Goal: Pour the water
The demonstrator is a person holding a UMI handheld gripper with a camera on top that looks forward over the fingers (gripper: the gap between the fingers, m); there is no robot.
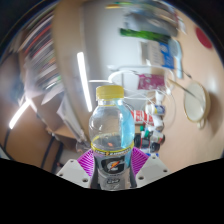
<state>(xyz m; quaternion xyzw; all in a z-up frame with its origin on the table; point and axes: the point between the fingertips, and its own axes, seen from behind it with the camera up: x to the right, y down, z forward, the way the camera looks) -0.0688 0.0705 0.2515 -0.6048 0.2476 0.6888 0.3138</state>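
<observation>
While one clear plastic bottle with a yellow screw cap (110,135) is standing between the gripper's two fingers, its long axis is running straight up and down along the view, with the cap pointing away from the fingers and the base sitting down among them. One gripper (111,163) is showing, and its two purple pads (92,160) are pressing against the bottle's lower body from either side, so the fingers are clamping on it just around the dark label band. Water is filling much of the bottle's clear upper part, though its exact level is hard to make out. The bottle's bottom end is being cut off by the gripper's own body, and the label's print is too small to read. Beyond the bottle, everything is tilting and smearing: one white round-framed object (194,102) is hanging off to the right, a cluster of small colourful items (150,125) is lying just beside the bottle, and two bright light strips (84,80) are streaking across the left side. What those colourful items are cannot be told.
</observation>
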